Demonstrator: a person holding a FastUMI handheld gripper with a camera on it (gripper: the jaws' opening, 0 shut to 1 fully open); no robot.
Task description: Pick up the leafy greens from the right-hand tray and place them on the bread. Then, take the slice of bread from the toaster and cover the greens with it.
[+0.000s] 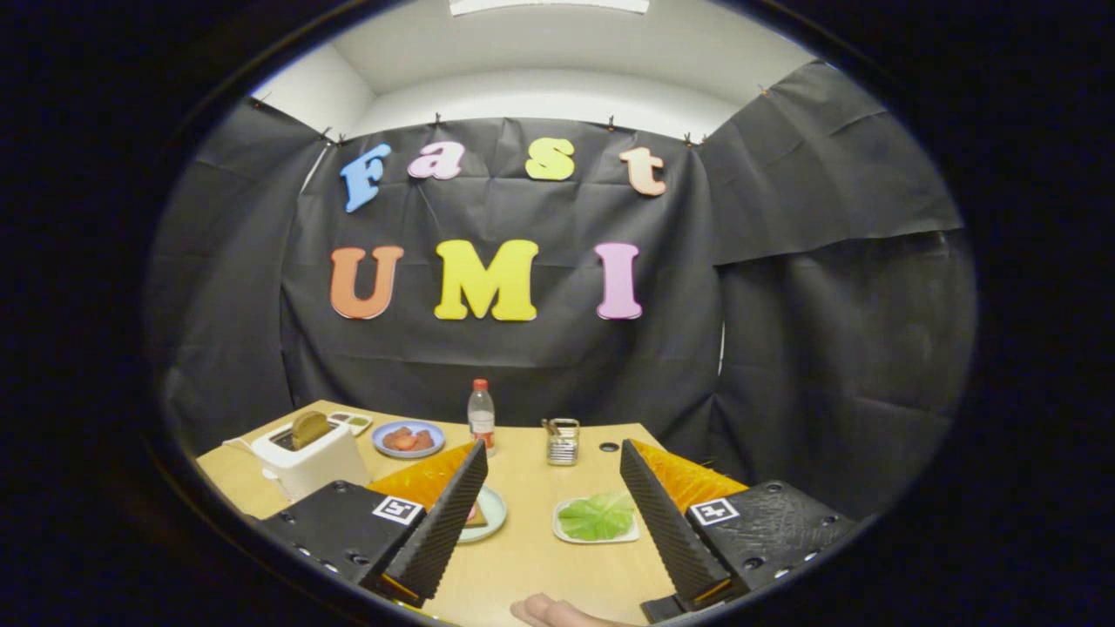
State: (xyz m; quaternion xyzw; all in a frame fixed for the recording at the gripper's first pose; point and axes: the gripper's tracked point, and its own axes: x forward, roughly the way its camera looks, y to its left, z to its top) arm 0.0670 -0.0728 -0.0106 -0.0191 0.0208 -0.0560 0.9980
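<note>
So there's one fisheye cam riding on the gripper [549, 488], looking forward along its two fingers, which stand wide apart with nothing between them. It sits raised above the near edge of the wooden table [523, 566] and faces level across it toward the booth's black cloth wall, with ceiling above that. Taking the toaster [305, 453] as landmark: it's off to the camera's left at mid distance, and the camera stands back far enough to take in the table's far edge behind it.
</note>
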